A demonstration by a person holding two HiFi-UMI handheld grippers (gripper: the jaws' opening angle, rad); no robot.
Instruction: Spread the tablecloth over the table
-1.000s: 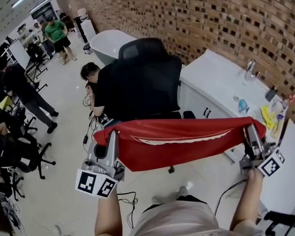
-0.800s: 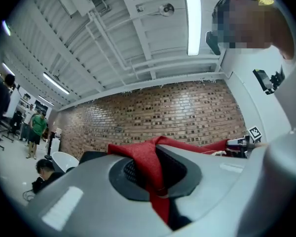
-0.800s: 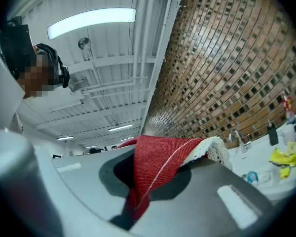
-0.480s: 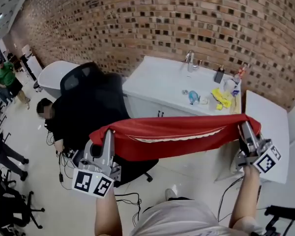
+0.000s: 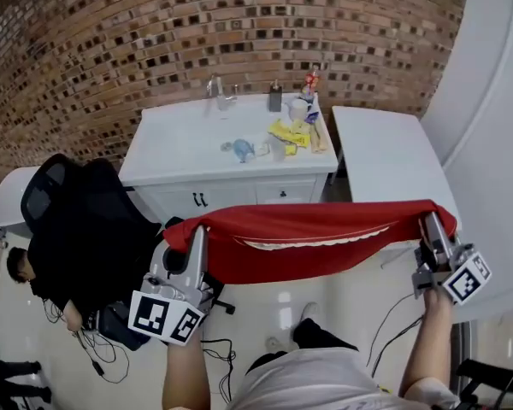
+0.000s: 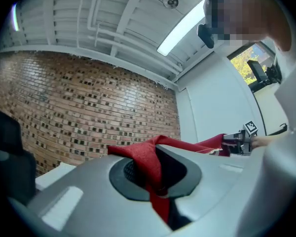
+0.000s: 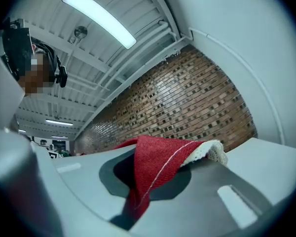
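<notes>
- The red tablecloth [image 5: 308,242] hung in the air in front of you, a bit below the middle of the head view. It was pulled into a long band from 8 o'clock to 4 o'clock. It sagged a little, and its white lace edge showed along the fold.
- Your left gripper [image 5: 195,233], at 7 o'clock, had its fingers pressed tight on the left corner. Red cloth was bunched between them.
- Your right gripper [image 5: 429,222], at 4 o'clock, pinched the right corner the same way, and the lace peeked out past the fingers.
- The plain white table [image 5: 385,148] stood at 2 o'clock, just past the right end of the cloth. Its top was bare, with no cloth lying on it.
- The white counter [image 5: 179,148] with a tap and small things on it stood at 12 o'clock, against the brick wall [image 5: 154,32]. A black chair [image 5: 77,220] sat at 9 o'clock.
- So I think you had done only the first part: the cloth was picked up and held by two corners. You still had to bring it over the table, open it out and lay it flat.
</notes>
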